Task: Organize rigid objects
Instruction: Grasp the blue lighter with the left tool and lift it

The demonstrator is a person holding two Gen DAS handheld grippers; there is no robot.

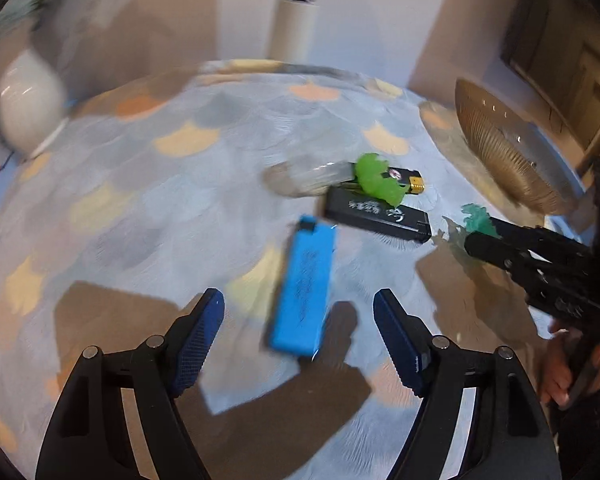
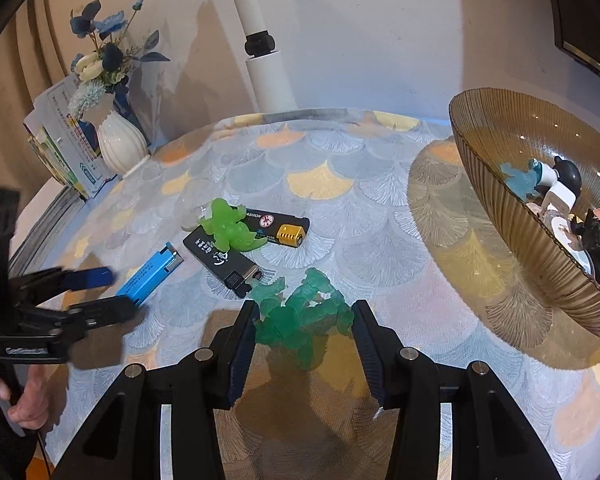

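Observation:
A blue lighter [image 1: 300, 292] lies on the patterned tablecloth between the fingers of my left gripper [image 1: 299, 304], which is open; the pads stand clear of the lighter's sides. The right wrist view shows the left gripper [image 2: 120, 292] at the blue lighter's [image 2: 150, 278] near end. My right gripper [image 2: 304, 318] is shut on a translucent teal toy figure [image 2: 300, 320], held just above the cloth. A light green figure [image 2: 230, 228] rests on two black lighters, one with white characters [image 2: 220, 260], one with a gold cap [image 2: 278, 226].
An amber ribbed glass bowl [image 2: 500, 248] with several small toys in it stands at the right. A white vase [image 2: 120, 148] with blue flowers and some booklets [image 2: 60, 152] sit at the back left. A white pole [image 2: 268, 76] rises behind the table. A clear object [image 1: 304, 176] lies by the lighters.

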